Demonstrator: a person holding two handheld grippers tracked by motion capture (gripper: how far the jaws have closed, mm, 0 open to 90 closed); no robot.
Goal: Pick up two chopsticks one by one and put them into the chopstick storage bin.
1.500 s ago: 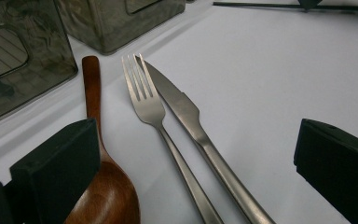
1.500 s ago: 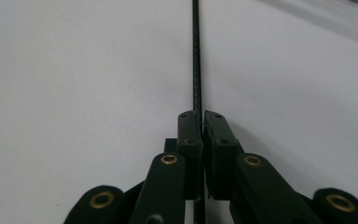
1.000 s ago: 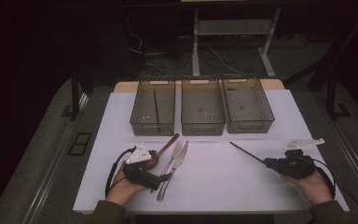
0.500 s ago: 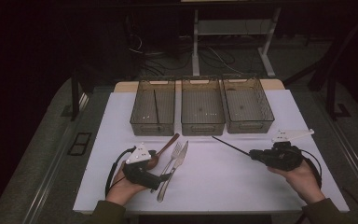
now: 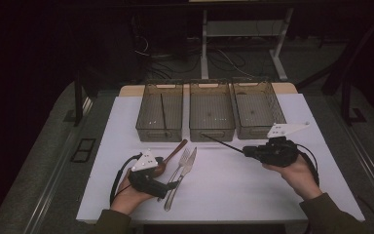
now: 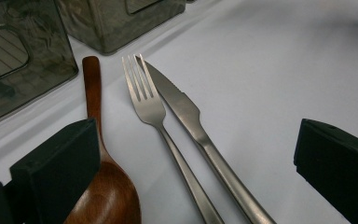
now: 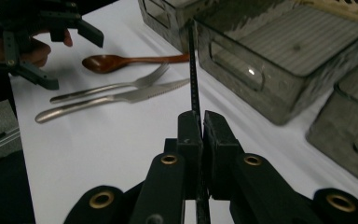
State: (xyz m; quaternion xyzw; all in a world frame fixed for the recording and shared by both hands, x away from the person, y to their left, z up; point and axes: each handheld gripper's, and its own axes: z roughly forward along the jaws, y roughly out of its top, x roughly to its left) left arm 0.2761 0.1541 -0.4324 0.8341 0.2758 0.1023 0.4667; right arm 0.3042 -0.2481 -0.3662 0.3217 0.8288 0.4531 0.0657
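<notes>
Right claw [image 7: 200,122] clamped tight on a thin black stick [image 7: 193,70], held above the table [image 5: 233,190] with its tip aimed toward the middle bin [image 5: 211,111], just short of the front wall. Left claw [image 6: 191,163] spread wide, holding nothing, resting low on the white table with jaws either side of the cutlery. Between those jaws: fork [image 6: 158,121] and knife [image 6: 191,121] lying side by side, touching near the tines, wooden spoon [image 6: 103,186] just beside them, bowl tucked against the near jaw. Three clear bins in a row at the far edge: left bin [image 5: 159,112] with another dark stick [image 5: 162,111] lying inside, right bin [image 5: 258,108] beside the middle one. Left hand [image 5: 126,195] at the table's near edge, right hand [image 5: 299,170] raised at the right side.
</notes>
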